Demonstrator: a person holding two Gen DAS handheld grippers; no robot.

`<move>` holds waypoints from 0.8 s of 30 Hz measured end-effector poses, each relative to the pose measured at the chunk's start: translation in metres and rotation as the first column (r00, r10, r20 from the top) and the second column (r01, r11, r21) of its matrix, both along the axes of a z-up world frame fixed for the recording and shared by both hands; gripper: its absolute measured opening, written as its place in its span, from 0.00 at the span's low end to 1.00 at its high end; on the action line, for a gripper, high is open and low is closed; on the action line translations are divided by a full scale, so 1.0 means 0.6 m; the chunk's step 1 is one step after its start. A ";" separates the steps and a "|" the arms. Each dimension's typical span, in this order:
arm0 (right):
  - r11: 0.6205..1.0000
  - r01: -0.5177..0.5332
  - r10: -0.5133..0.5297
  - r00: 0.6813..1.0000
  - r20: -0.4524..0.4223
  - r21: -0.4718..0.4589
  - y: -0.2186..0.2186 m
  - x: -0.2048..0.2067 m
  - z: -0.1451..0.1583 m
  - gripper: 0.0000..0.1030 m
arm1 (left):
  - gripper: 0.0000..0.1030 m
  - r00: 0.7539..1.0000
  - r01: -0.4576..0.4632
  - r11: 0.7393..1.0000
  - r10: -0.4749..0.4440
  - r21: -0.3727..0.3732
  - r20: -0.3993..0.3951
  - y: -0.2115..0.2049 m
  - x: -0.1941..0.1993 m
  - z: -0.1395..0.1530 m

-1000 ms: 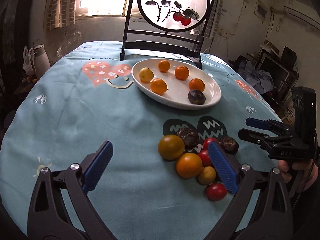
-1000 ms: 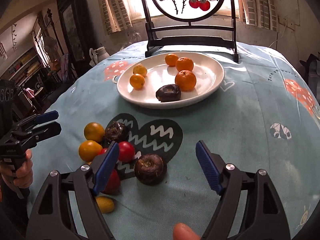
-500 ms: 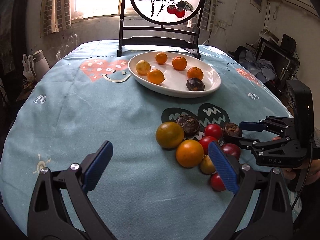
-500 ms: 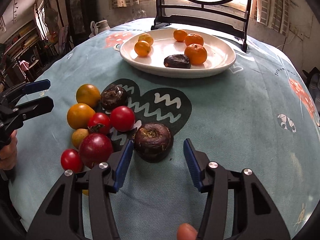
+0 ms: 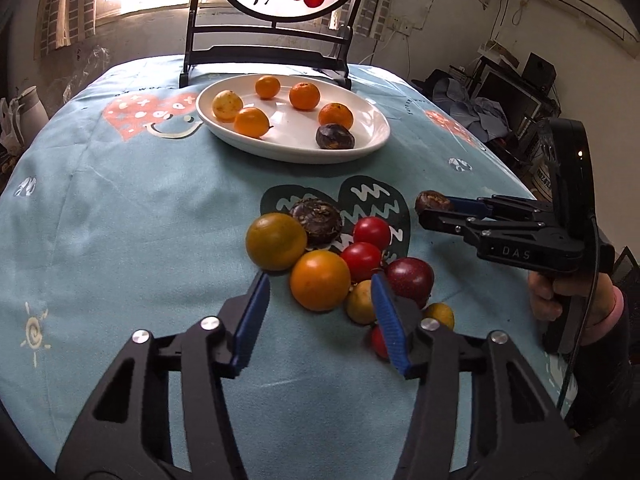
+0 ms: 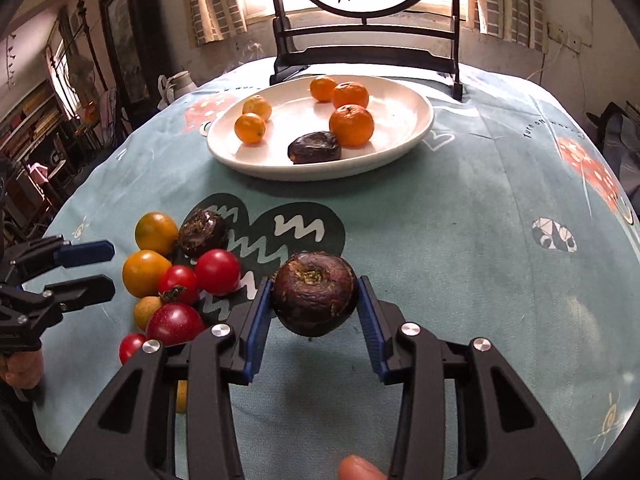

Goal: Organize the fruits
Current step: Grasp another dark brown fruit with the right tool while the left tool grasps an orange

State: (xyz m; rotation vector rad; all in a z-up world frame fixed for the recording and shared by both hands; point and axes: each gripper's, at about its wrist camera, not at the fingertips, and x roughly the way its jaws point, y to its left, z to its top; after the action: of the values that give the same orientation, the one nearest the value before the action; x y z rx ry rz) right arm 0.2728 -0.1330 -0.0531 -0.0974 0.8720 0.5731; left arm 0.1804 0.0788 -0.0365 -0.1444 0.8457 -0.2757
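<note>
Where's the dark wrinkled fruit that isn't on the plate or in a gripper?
In the left wrist view the dark wrinkled fruit lies on the tablecloth's black heart print, touching the greenish-orange fruit on its left, at the pile's far edge.

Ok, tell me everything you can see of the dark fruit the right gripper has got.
The dark fruit is round, purplish-brown and wrinkled, with a rough tan crater at its top facing the camera. It sits clamped between the blue pads of the right gripper, one pad on each side, and appears lifted just clear of the tablecloth. It touches nothing else. From the left wrist view only its end shows past the fingertips.
</note>
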 end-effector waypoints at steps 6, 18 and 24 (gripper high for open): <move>1.000 0.004 -0.004 1.000 -0.007 0.021 -0.007 0.003 0.004 0.41 | 0.43 0.999 0.004 1.000 -0.003 0.009 -0.032 -0.006 0.011 -0.013; 1.000 -0.004 0.004 1.000 -0.005 0.025 -0.006 -0.001 0.010 0.41 | 0.38 0.993 -0.038 0.995 0.026 -0.095 -0.115 0.004 0.050 -0.034; 0.999 -0.013 0.013 1.000 -0.011 0.032 -0.004 -0.004 0.010 0.41 | 0.38 0.990 -0.052 0.990 0.034 -0.131 -0.138 -0.001 0.063 -0.043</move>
State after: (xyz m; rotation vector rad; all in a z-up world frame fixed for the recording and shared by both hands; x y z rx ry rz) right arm 0.2703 -0.1352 -0.0470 -0.0708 0.8728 0.6002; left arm 0.2185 0.0780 -0.0625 -0.3095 0.9581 -0.2844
